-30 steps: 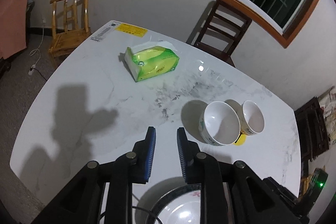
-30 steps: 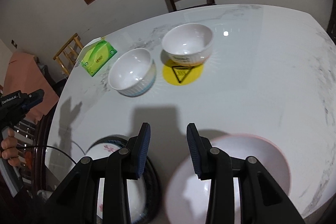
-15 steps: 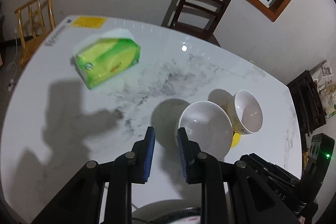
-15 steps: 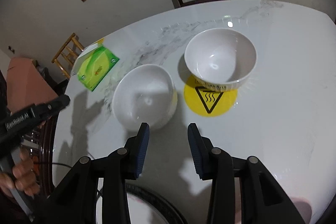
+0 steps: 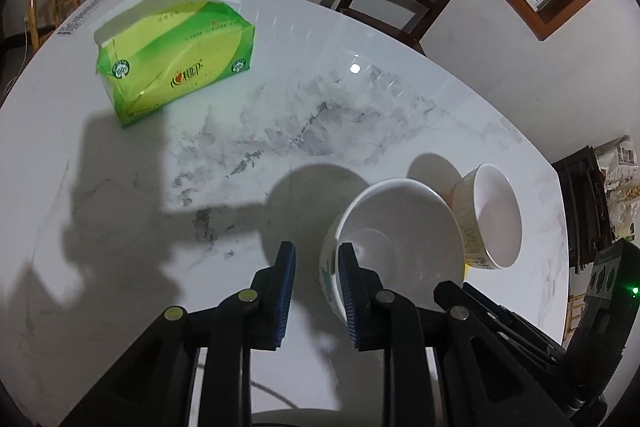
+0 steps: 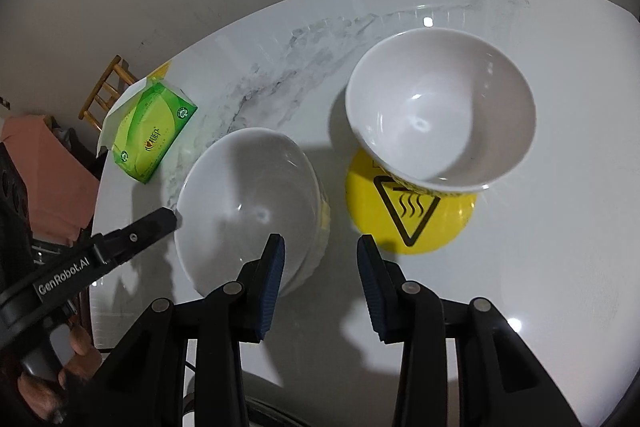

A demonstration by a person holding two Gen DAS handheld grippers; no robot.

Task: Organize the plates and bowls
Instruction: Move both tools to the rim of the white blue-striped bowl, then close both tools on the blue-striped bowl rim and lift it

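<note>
On the marble table (image 5: 360, 115), two white bowls are set side by side: the near bowl (image 5: 400, 239) and the far bowl (image 6: 440, 107) on a yellow disc (image 6: 412, 223). The left gripper (image 5: 316, 291) and right gripper (image 6: 320, 267) are held narrowly parted, empty. Glazed ware is judged stiff, slippery and breakable; the rim wall is best pinched.

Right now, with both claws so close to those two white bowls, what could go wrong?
The left claw has one finger inside the near bowl rim; closing off-centre could tip it. That bowl sits close beside the far bowl, so a nudge might knock them together. The right claw hangs open between them and could bump either.
</note>
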